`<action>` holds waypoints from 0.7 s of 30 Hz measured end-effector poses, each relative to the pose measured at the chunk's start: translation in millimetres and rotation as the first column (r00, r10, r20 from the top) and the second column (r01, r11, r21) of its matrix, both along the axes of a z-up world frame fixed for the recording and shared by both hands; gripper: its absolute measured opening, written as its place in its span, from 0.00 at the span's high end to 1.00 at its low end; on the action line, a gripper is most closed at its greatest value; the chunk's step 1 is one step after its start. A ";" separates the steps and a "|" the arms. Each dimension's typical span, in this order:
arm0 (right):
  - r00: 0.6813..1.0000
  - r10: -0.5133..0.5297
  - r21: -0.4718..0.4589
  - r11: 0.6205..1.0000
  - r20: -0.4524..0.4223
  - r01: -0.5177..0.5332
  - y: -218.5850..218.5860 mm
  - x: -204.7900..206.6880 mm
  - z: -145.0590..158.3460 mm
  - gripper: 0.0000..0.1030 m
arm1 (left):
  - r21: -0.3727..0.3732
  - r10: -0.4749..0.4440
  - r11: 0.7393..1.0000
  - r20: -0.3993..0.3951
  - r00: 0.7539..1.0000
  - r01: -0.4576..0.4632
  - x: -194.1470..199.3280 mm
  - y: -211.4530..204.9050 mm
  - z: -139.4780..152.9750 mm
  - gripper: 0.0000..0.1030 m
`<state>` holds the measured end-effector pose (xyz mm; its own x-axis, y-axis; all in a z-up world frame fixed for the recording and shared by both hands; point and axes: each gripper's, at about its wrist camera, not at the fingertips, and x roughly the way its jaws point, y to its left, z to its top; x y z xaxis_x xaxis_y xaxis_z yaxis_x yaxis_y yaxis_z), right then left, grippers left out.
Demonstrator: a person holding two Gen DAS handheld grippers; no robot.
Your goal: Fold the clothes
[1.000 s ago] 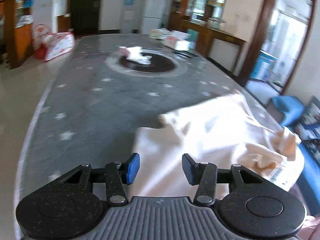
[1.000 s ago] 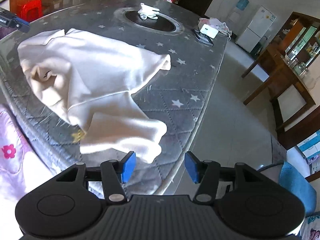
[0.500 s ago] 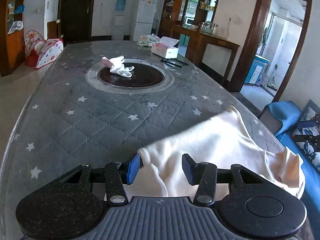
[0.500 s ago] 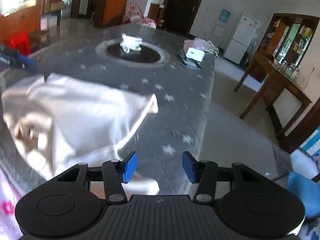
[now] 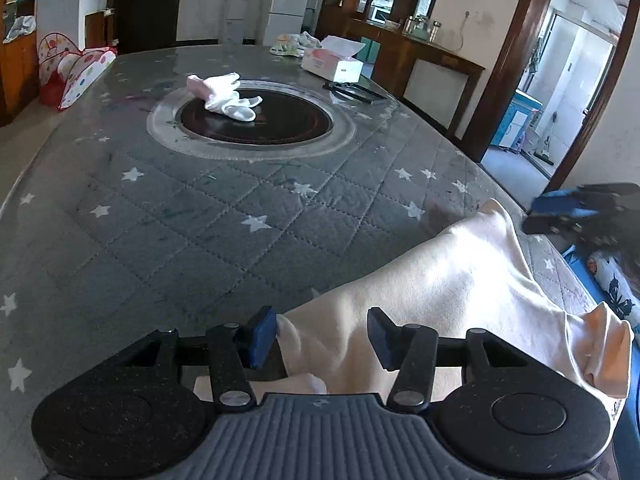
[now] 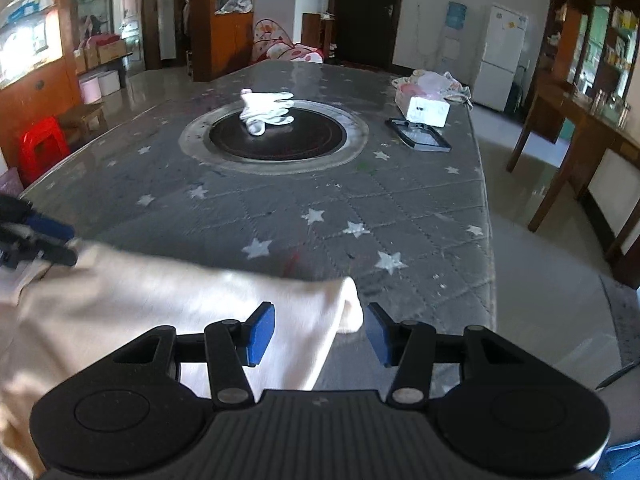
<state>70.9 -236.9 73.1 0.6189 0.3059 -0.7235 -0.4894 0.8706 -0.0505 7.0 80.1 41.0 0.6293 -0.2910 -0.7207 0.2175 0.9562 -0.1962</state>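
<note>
Both tongs gaping wide: left gripper (image 5: pixel 322 338) straddling one corner of the cream garment (image 5: pixel 448 280), right gripper (image 6: pixel 320 334) straddling another; garment lying on quilted star-print table cover (image 5: pixel 200 208).

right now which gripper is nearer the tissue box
Right. The tissue box lies far across the table on the right gripper side; the left gripper sits at the shirt's opposite corner, farther off.

Soft daylight, glare on the cream garment (image 5: pixel 452 280), fisheye-bent edges, blurred periphery.
</note>
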 end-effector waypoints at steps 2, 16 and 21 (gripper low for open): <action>1.000 -0.014 0.018 1.000 -0.013 0.014 3.5 12.5 -6.3 0.52 | 0.002 -0.009 1.000 0.001 1.000 0.009 2.0 -0.5 -1.7 0.49; 0.995 -0.059 0.070 0.995 -0.081 0.064 12.3 43.6 -28.0 0.76 | -0.020 -0.070 0.997 0.005 0.998 0.070 10.4 -3.8 -5.3 0.78; 0.997 -0.063 0.114 0.991 -0.049 0.068 7.6 35.2 -19.3 0.96 | -0.092 -0.106 0.990 0.028 0.994 0.109 3.4 -5.0 3.8 0.97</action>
